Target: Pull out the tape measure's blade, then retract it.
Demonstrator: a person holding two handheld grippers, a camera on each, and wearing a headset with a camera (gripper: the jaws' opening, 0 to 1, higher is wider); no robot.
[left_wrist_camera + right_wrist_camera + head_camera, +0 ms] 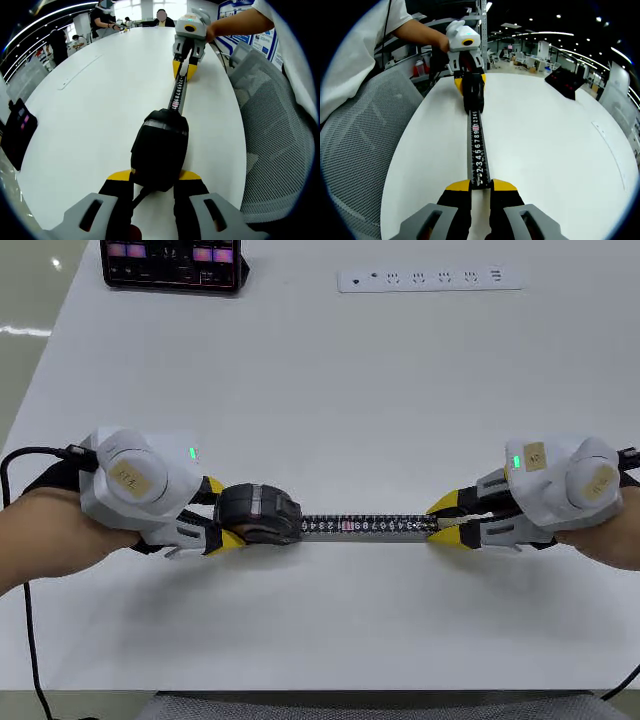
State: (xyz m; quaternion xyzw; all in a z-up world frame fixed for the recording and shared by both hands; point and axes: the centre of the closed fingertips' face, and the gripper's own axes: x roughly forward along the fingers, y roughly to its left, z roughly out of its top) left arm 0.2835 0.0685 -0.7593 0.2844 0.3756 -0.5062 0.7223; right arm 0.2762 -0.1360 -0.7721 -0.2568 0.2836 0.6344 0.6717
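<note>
My white table (350,390) carries a white power strip (430,279) near its far edge and a lit dark screen (172,262) left of it

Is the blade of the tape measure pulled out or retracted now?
Pulled out: the blade spans from the case to the right gripper.

tape measure (258,513) front, power strip (430,279) behind

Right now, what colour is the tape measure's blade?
Blade is black with white numerals; right gripper view shows it best.
</note>
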